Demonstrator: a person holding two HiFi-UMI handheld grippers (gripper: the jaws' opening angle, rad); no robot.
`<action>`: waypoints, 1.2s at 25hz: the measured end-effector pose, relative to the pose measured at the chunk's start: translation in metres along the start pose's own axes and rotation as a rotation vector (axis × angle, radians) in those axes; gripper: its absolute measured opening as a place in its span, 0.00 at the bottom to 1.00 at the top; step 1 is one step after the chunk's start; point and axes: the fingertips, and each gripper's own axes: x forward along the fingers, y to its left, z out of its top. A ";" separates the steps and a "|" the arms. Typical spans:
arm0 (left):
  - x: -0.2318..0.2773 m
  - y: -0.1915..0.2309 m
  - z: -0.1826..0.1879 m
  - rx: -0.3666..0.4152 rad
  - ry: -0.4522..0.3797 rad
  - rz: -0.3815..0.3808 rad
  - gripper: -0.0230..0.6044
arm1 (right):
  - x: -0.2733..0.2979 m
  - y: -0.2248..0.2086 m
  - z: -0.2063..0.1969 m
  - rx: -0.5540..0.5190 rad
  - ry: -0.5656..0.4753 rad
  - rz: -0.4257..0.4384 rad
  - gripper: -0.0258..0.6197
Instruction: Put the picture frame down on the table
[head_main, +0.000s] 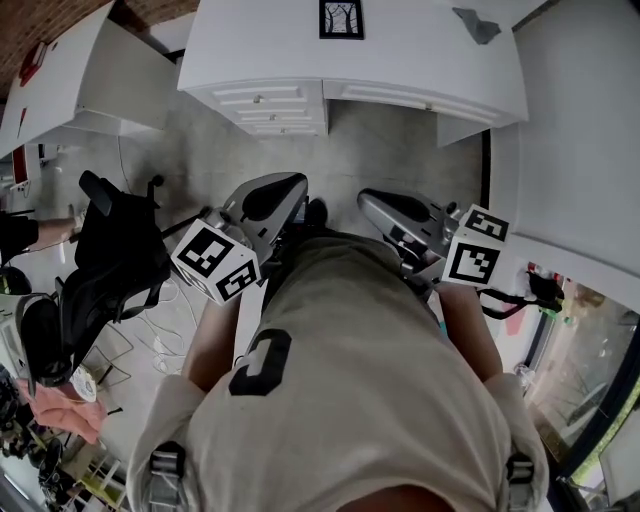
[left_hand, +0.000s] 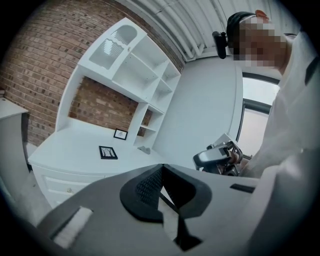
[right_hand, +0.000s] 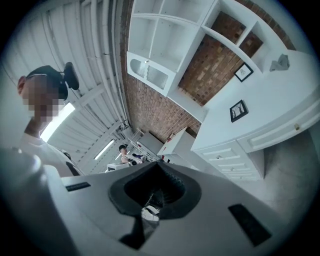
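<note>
Left gripper (left_hand: 161, 169) shut; right gripper (right_hand: 157, 165) shut

Two picture frames (left_hand: 108, 152) (left_hand: 120, 134), two hand-held grippers (head_main: 290, 190) (head_main: 372, 203), one table (head_main: 250, 45).

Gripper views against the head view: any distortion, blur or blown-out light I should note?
Head view: even light, mild bowing of the desk edges, picture frame sharp. Left gripper view: heavy fisheye, black corners, left gripper soft so close to the lens, window bright. Right gripper view: same fisheye, whole scene tilted, bright strip near the person blown out.
</note>
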 end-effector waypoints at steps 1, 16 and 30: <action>0.003 -0.003 0.000 0.002 0.002 -0.001 0.03 | -0.002 0.000 -0.003 0.014 0.001 0.009 0.04; 0.033 -0.069 -0.008 0.035 0.037 -0.096 0.03 | -0.048 -0.002 0.000 -0.020 -0.062 0.002 0.04; 0.036 -0.138 -0.037 0.051 0.065 -0.085 0.03 | -0.105 0.014 -0.029 0.002 -0.088 0.044 0.04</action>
